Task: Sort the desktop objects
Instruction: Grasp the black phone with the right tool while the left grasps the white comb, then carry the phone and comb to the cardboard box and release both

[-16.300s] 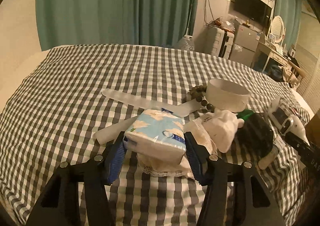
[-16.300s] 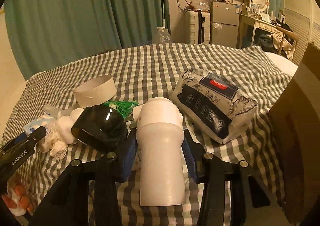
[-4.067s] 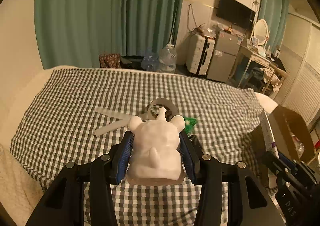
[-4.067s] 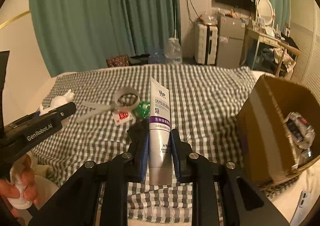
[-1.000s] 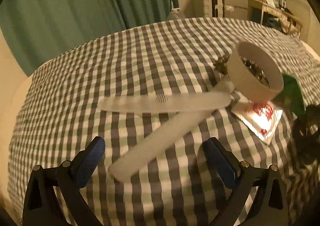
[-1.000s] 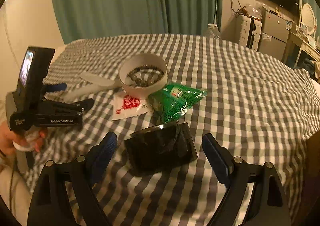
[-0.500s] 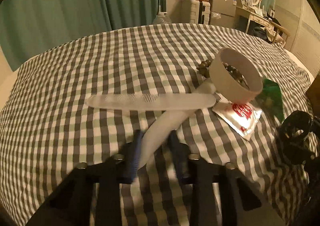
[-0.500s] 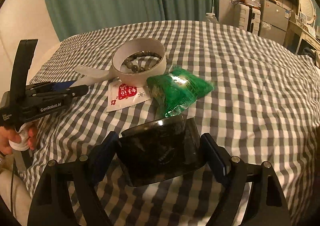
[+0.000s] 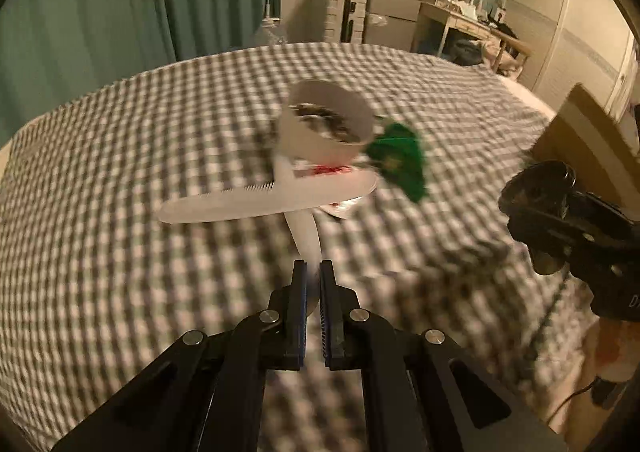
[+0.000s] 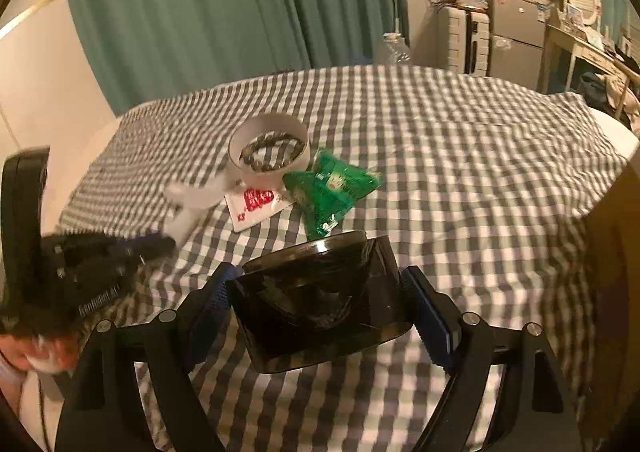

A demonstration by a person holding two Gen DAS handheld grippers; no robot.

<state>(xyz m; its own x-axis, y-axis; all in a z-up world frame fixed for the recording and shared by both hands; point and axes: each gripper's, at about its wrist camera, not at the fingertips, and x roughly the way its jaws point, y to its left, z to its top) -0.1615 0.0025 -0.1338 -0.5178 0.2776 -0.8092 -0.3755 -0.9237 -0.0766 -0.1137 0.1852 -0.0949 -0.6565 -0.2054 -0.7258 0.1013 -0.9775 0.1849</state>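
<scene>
The dark jar (image 10: 320, 308) sits low centre, clamped between the right tongs (image 10: 320, 292); the left tongs (image 9: 313, 284) are nearly closed on a white strip (image 9: 306, 236). Left on the bed (image 10: 460, 171), mid-frame: the tape roll (image 10: 269, 149), green packet (image 10: 330, 187), red sachet (image 10: 256, 203) and comb (image 9: 264, 199). Sorting looks partly done.

A grey-and-white checked cloth (image 10: 460, 155) carries a green packet (image 10: 332, 187), white ring (image 10: 268, 149) and dark smoky container (image 10: 320, 292).

Left tongs (image 9: 313, 272) nearly closed, pinching white strip; right tongs (image 10: 316, 284) spread wide, clamping dark container.
</scene>
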